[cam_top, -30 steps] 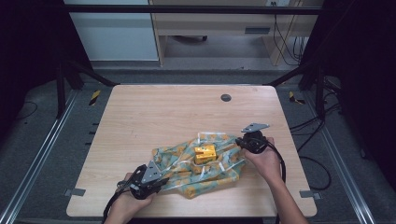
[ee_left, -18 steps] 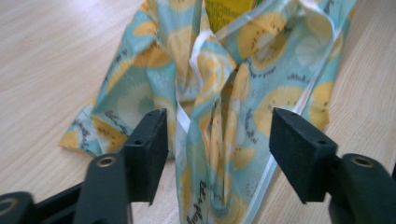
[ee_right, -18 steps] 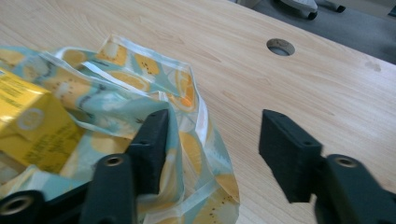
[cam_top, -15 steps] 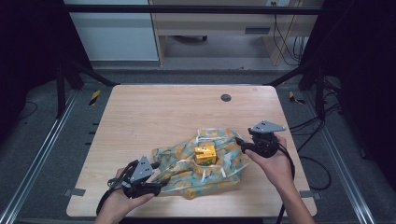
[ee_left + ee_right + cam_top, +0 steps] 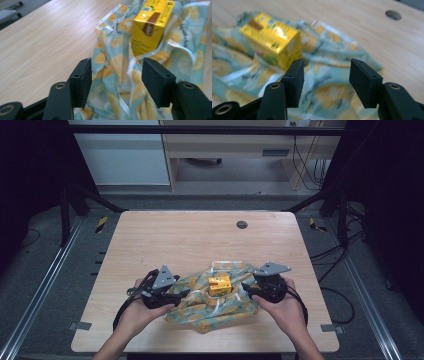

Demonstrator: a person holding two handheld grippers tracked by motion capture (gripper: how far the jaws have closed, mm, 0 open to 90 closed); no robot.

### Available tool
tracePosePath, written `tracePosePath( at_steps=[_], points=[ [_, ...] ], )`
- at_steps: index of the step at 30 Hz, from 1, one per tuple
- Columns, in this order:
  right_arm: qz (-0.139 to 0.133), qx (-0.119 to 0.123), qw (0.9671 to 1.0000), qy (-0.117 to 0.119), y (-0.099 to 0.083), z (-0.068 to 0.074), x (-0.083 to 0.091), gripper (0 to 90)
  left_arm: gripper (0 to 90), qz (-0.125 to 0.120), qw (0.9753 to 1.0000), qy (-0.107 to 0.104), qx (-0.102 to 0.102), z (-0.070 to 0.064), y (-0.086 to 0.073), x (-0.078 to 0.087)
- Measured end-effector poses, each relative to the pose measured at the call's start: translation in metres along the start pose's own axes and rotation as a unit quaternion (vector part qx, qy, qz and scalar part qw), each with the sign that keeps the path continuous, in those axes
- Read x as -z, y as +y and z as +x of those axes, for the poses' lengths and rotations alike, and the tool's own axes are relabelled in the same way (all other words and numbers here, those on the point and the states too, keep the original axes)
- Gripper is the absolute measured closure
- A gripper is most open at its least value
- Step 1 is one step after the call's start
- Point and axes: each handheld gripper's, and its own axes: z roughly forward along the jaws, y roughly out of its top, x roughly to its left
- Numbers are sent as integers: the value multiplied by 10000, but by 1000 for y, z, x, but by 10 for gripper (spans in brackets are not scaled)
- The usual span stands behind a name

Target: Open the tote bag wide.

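Left claw (image 5: 113, 82): jaws spread wide, nothing pinched; crumpled lemon-print cloth (image 5: 117, 75) lies in the gap between them. Held in the person's left hand (image 5: 137, 312) at the cloth's left edge. Right claw (image 5: 325, 81): jaws likewise spread, empty, poised over the cloth's right side; right hand (image 5: 282, 307) behind it.

Between the two claws, a yellow carton (image 5: 219, 285) sits on the middle of the cloth, a brown band on its top face. From the right gripper view it lies just beyond the left jaw, tilted.

Cloth is teal with yellow lemons and pale ribbon edging, bunched on the near half of the wooden surface (image 5: 175, 240). A dark round hole (image 5: 242, 224) sits toward the far edge, well apart.
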Motion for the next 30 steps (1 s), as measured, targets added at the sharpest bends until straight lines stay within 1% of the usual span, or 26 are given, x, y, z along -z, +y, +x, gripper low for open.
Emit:
tracePosePath(
  at_steps=[1,2,5,7,8,10,11,12,13,14,15,16,17,18,19,20,23,26,30],
  points=[
    [118,11,9999,52,-4,4,-3,453,411,50,10000,-17,44,4,2,-8],
    [118,11,9999,52,-4,4,-3,453,407,50,10000,-17,44,4,2,-8],
    [305,-33,9994,141,-10,6,-11,430,402,79,9999,-44,94,7,3,-18],
    [464,-23,9986,235,-14,10,-20,385,400,95,9999,-39,103,8,3,-20],
    [464,-23,9986,235,-14,10,-20,385,400,93,9999,-48,119,9,3,-21],
    [582,-32,9979,283,-17,13,-26,366,398,103,9998,-54,132,9,3,-22],
    [651,-14,9975,270,-18,14,-28,401,399,102,9999,-53,128,9,3,-22],
    [715,46,9970,294,-19,16,-30,467,398,99,9998,-62,131,9,3,-22],
    [796,163,9961,339,-22,19,-33,616,397,84,9998,-94,150,9,3,-21],
    [796,163,9961,339,-22,19,-33,616,397,84,9998,-94,150,9,3,-21],
    [809,234,9958,360,-24,20,-33,753,396,75,9998,-103,133,8,3,-21],
    [809,234,9958,360,-24,20,-33,753,396,73,9998,-122,142,8,3,-21],
    [769,252,9960,388,-25,20,-33,862,396,65,9998,-139,147,8,3,-22],
    [769,252,9960,388,-25,20,-33,862,397,65,9998,-139,147,8,3,-22],
    [737,256,9962,390,-26,20,-32,894,397,71,9998,-138,147,9,4,-22],
    [695,245,9965,386,-26,20,-30,900,397,56,9997,-153,175,9,4,-23],
    [612,302,9969,403,-30,22,-25,900,403,67,9995,-224,218,9,5,-26],
    [533,392,9967,460,-35,26,-17,900,416,107,9994,-271,193,8,8,-30],
    [478,468,9962,563,-41,30,-9,900,430,238,9988,-414,145,4,10,-38]
  ],
)
